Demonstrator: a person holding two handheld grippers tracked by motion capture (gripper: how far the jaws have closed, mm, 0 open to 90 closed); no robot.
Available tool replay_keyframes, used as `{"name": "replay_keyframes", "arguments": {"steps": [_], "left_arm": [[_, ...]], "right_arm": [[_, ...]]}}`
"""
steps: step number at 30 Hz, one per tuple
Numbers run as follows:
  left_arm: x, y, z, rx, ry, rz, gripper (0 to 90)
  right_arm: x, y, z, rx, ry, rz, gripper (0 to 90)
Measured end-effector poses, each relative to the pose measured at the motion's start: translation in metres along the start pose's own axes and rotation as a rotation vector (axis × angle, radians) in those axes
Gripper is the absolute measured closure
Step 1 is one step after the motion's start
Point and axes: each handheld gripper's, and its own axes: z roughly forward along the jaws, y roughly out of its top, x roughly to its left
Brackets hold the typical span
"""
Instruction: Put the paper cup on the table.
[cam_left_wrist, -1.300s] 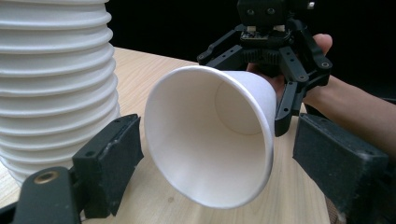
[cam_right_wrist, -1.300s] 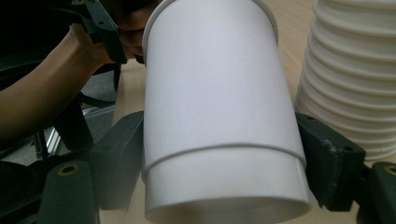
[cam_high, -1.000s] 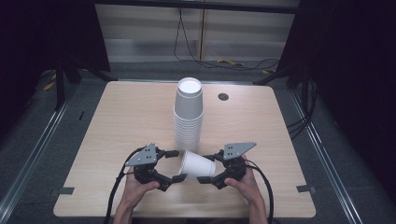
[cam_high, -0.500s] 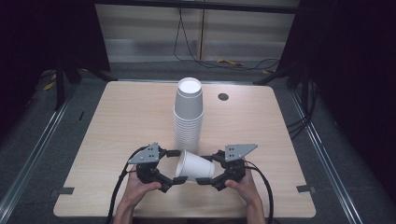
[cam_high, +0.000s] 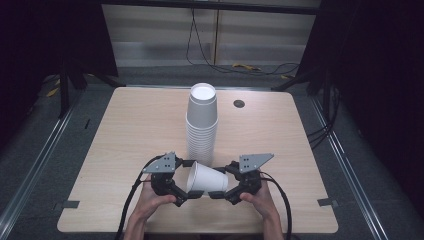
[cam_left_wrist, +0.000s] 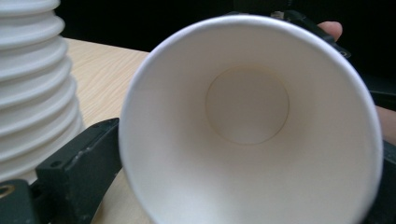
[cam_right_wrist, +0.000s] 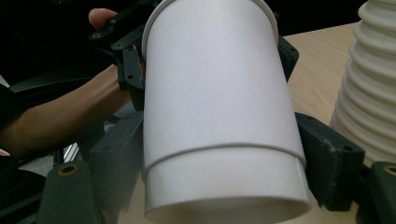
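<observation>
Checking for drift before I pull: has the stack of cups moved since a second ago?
No. The stack stands where it did, beside the dark disc on the table.

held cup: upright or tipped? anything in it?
Tipped on its side, empty. The white paper cup lies across between left gripper and right gripper; the left gripper view shows its bare bottom.

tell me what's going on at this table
A person holds a tool in each hand at the near edge of a light wooden table. Between the left tool and the right tool lies a white paper cup on its side, rim toward the left tool, each tool's jaws closed around one end. A tall stack of white paper cups stands just behind.
</observation>
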Motion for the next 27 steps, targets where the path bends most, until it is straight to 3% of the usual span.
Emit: {"name": "replay_keyframes", "arguments": {"steps": [7, 8, 11, 17, 20, 27], "left_arm": [[0.0006, 0.0016, 0.0006, 0.007, 0.000, 0.005, 6.9], [-0.0003, 0.0020, 0.0003, 0.014, 0.020, 0.008, 7.1], [-0.0005, 0.0023, -0.0019, 0.030, 0.001, 0.022, 8.6], [-0.0022, 0.0033, -0.0024, 0.055, 0.016, 0.041, 9.7], [-0.0018, 0.0021, -0.0029, 0.050, 0.021, 0.041, 9.8], [-0.0016, 0.0005, -0.0077, 0.046, 0.075, 0.029, 9.9]], "right_arm": [[0.0001, 0.0006, -0.0007, -0.003, -0.012, -0.005, 22.8], [-0.0002, 0.0005, -0.0003, -0.005, -0.017, -0.011, 22.6], [0.0005, -0.0003, 0.0007, 0.005, -0.027, -0.005, 21.1], [0.0003, -0.0010, 0.0021, -0.001, -0.037, -0.008, 18.2], [-0.0012, -0.0018, 0.0015, -0.009, -0.057, -0.002, 13.5], [-0.0004, -0.0021, -0.0013, -0.039, -0.123, -0.001, 13.2]]}}
